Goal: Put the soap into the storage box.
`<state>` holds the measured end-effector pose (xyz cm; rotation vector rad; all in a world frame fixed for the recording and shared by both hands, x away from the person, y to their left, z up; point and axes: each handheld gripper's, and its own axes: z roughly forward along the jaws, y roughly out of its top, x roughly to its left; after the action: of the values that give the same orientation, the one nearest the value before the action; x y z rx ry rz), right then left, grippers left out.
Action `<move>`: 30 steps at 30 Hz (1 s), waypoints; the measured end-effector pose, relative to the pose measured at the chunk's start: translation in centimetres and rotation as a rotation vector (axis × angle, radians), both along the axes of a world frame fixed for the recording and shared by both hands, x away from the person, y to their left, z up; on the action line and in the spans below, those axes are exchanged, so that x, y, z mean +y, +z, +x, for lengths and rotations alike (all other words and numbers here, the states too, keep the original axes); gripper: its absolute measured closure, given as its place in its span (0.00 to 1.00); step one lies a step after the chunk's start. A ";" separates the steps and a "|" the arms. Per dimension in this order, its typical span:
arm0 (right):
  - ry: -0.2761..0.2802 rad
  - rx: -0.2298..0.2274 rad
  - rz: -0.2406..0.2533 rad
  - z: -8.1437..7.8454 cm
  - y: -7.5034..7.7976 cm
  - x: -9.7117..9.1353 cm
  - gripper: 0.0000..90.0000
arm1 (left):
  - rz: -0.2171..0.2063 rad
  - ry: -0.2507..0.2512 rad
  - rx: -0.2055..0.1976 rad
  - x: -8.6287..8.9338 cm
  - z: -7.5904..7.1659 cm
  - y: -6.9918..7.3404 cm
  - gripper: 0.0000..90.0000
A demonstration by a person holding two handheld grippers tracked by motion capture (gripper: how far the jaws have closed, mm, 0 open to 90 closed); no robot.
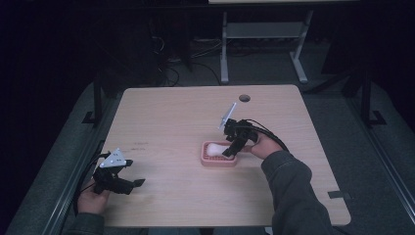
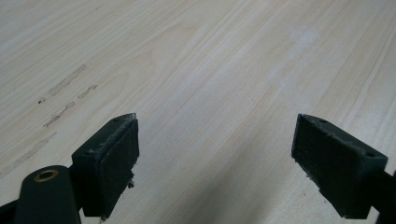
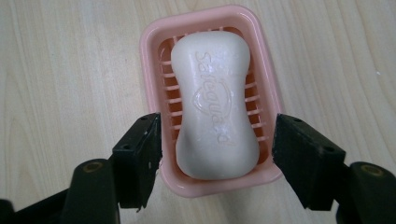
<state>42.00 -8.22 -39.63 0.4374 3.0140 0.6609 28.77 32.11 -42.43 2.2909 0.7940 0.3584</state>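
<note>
Dark room; pale wood table [image 1: 171,112]; grey floor [image 1: 264,54].

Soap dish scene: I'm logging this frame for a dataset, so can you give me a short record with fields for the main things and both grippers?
soap: white bar, embossed lettering up, lying in the dish
soap dish: pink, slatted, flat on the table
table: light wood
right gripper: over the dish, jaws open, standing outside the dish's two long sides; the pads do not press the soap
left gripper: open, nothing between its jaws, over bare wood near the table's front left
</note>
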 end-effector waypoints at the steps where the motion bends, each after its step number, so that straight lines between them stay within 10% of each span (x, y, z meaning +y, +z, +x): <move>1: -0.003 -0.002 0.001 0.0 0.1 -0.1 0.36 | 0.002 -0.002 -0.003 0.0 0.0 0.0 0.17; 30: -0.048 -0.014 0.036 -1.5 0.7 -3.0 0.33 | 0.000 -0.003 -0.001 -0.2 -0.1 0.0 0.17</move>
<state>40.46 -11.22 -38.96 0.5021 2.9723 0.7126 28.70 31.95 -42.46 2.2913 0.7897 0.3580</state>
